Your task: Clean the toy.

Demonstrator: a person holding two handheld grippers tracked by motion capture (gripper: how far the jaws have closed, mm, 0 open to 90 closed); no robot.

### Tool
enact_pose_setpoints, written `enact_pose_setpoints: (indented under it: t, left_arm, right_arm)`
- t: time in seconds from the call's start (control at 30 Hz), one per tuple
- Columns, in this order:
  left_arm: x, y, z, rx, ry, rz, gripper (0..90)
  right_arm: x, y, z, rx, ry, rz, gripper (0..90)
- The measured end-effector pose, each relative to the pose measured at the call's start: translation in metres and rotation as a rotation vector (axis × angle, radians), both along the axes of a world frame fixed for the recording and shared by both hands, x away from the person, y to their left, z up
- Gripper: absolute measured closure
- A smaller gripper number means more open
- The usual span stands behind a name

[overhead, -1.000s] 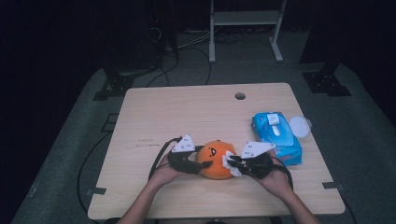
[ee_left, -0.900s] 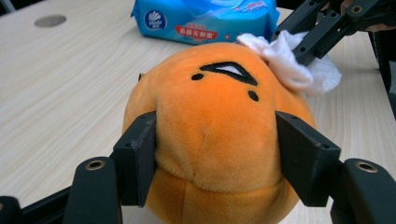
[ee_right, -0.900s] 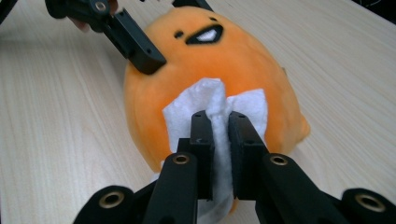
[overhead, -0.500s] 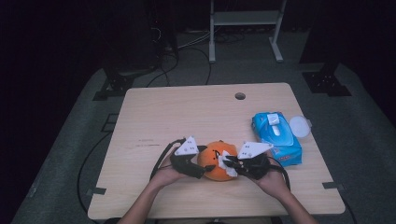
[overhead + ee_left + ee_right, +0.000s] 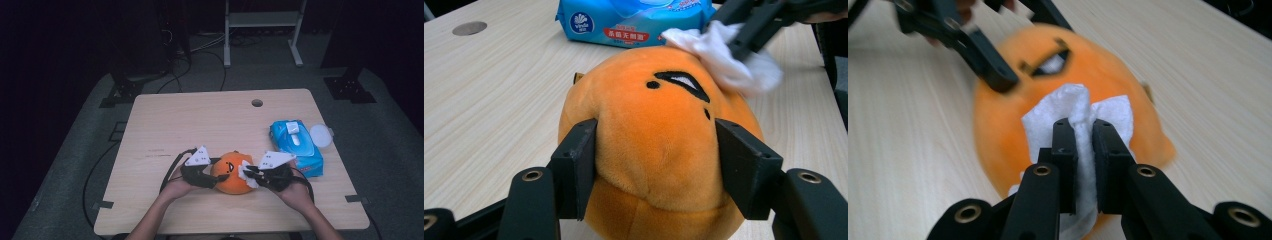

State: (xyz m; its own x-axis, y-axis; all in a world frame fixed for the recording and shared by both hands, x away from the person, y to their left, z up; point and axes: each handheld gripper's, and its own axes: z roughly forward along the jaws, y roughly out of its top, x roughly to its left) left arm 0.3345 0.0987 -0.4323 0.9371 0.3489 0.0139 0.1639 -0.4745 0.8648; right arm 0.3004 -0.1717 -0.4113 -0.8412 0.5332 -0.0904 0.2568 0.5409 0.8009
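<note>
Orange plush toy (image 5: pixel 231 173) sits on the wooden table (image 5: pixel 200 125) near its front edge, between both hands. Left gripper (image 5: pixel 659 165) has just been closing its jaws, which now press on the toy's two sides. Right gripper (image 5: pixel 1083 150) is pinched tight on a white wipe (image 5: pixel 1073 107), holding it against the toy's face. A blue wipes pack (image 5: pixel 295 145) lies just beside the right hand.

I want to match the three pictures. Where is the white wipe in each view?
High view: the white wipe lies right of the orange plush toy, low centre.
Left gripper view: upper right, pressed on the toy.
Right gripper view: centre, pinched between the jaws.
Shared landmark: the toy's black eye.
</note>
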Motion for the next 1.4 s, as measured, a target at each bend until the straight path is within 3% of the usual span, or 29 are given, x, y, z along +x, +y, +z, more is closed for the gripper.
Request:
enact_pose_setpoints:
  t: [0.07,0.2,0.27,0.33,0.4,0.43,0.5,0.63,0.73,0.87,0.97,1.0,1.07,1.13,1.2,1.3,1.4]
  left_arm:
    - [-0.003,-0.005,0.002,0.014,-0.027,-0.015,37.5]
    - [-0.009,-0.01,0.004,0.047,-0.065,-0.05,37.5]
    - [-0.008,-0.006,0.005,0.047,-0.047,-0.054,36.4]
    - [-0.004,-0.004,0.01,0.032,-0.01,-0.037,25.2]
    - [-0.003,-0.004,0.015,-0.023,0.005,-0.018,19.2]
    - [-0.003,-0.006,0.016,-0.028,0.005,-0.028,21.4]
    - [-0.005,-0.009,0.013,0.022,-0.026,-0.041,29.9]
    - [-0.001,-0.001,0.007,0.022,-0.01,-0.025,36.9]
    - [0.004,0.01,0.003,0.001,0.023,-0.021,38.7]
    - [0.005,0.011,0.003,-0.009,0.042,-0.017,37.1]
    - [0.006,0.005,0.012,-0.032,0.072,-0.004,20.3]
    - [0.004,0.004,0.012,-0.032,0.057,-0.009,22.1]
    - [0.002,0.001,0.009,0.019,0.025,-0.016,28.2]
    - [0.003,0.004,0.006,0.01,0.031,-0.013,32.5]
    - [0.006,0.008,0.004,0.006,0.037,-0.014,35.1]
    - [0.01,0.013,0.0,-0.016,0.066,-0.005,35.4]
    - [0.011,0.014,-0.001,-0.016,0.065,-0.007,35.4]
  right_arm:
    - [0.001,-0.005,-0.001,0.018,0.019,-0.005,80.7]
    - [-0.005,0.008,0.007,0.03,-0.014,0.026,80.7]
    - [-0.005,0.012,0.008,0.028,-0.013,0.037,80.7]
    - [-0.004,0.013,0.005,0.035,-0.001,0.047,80.7]
    - [-0.006,0.016,0.002,0.032,0.003,0.059,80.6]
    - [-0.008,0.018,0.001,0.039,0.01,0.076,80.6]
    - [-0.012,0.024,0.002,0.023,-0.002,0.09,80.6]
    - [-0.011,0.019,0.002,0.013,-0.002,0.08,80.7]
    - [-0.007,0.006,-0.002,-0.002,0.011,0.054,80.7]
    - [-0.002,-0.005,-0.007,0.0,0.043,0.028,80.7]
    - [-0.007,0.005,-0.006,-0.003,0.036,0.04,80.7]
    - [-0.009,0.009,-0.005,0.005,0.031,0.057,80.7]
    - [-0.013,0.016,-0.002,0.012,0.033,0.094,80.6]
    - [-0.014,0.017,-0.002,-0.011,0.019,0.099,80.6]
    - [-0.01,0.011,-0.003,0.012,0.039,0.092,80.6]
    - [-0.005,0.002,-0.006,0.007,0.053,0.064,80.6]
    - [-0.004,-0.005,-0.007,0.006,0.064,0.057,80.6]
